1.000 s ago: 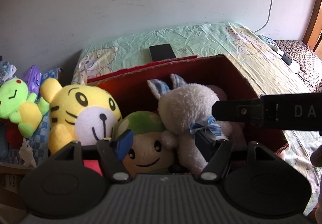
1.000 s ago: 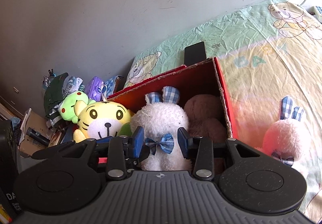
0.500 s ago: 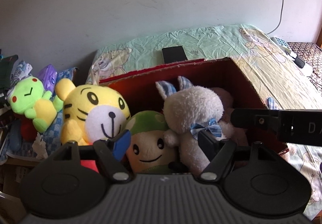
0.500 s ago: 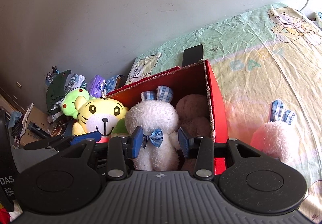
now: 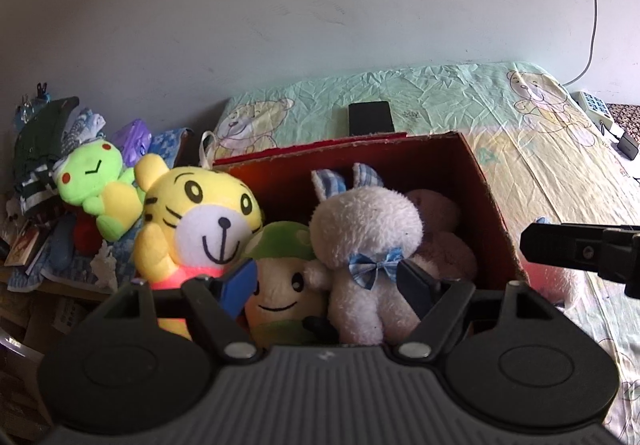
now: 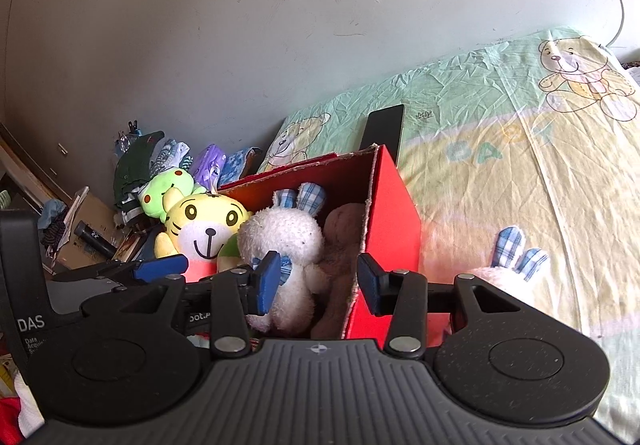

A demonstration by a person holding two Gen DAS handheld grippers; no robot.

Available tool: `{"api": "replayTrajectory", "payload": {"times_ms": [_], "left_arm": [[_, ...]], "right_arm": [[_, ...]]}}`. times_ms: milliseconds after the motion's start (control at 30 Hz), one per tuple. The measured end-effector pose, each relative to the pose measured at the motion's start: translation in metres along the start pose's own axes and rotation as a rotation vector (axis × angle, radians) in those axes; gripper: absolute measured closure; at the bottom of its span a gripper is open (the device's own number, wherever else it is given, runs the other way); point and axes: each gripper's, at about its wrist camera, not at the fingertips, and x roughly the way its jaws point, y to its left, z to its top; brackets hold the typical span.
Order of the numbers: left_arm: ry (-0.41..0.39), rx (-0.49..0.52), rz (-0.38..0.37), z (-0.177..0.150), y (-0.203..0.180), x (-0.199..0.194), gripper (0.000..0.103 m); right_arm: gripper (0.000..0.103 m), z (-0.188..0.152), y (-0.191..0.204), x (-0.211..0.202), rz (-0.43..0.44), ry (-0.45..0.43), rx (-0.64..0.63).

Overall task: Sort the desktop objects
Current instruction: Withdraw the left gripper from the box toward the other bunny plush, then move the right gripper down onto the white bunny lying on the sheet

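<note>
A red cardboard box (image 5: 492, 205) (image 6: 394, 229) stands on the bed and holds several plush toys. They include a yellow tiger (image 5: 200, 221) (image 6: 204, 229), a green-capped plush (image 5: 280, 285), a white rabbit with a blue bow (image 5: 368, 241) (image 6: 280, 241) and a brown bear (image 5: 438, 229) (image 6: 340, 245). Another rabbit with checked ears (image 6: 508, 265) lies on the sheet right of the box. My left gripper (image 5: 326, 287) is open just short of the box, holding nothing. My right gripper (image 6: 318, 281) is open too, in front of the box's right wall.
A black phone (image 5: 370, 117) (image 6: 384, 125) lies on the sheet behind the box. A green frog plush (image 5: 94, 185) (image 6: 164, 189) sits on cluttered clothes and boxes at the left. A cable and a power strip (image 5: 596, 113) are at the far right by the wall.
Both grippers have drawn back from the box, so it looks smaller. The right gripper has shifted right and its fingers stand a little wider. The white rabbit stays in the box.
</note>
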Motion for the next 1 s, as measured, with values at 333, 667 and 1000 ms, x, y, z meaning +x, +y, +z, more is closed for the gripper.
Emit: {"api": "replayTrajectory", "payload": {"times_ms": [333, 667, 1000], "left_arm": [[-0.021, -0.04, -0.002, -0.003, -0.035, -0.021, 0.032], [-0.081, 0.042, -0.212, -0.029, -0.096, -0.056, 0.037], [0.045, 0.109, -0.355, -0.061, -0.126, -0.031, 0.036]], "right_arm": [[0.051, 0.0, -0.05, -0.022, -0.021, 0.029, 0.03], [0.049, -0.021, -0.107, -0.007, -0.065, 0.159, 0.085], [0.041, -0.041, -0.129, 0.028, -0.032, 0.243, 0.149]]}}
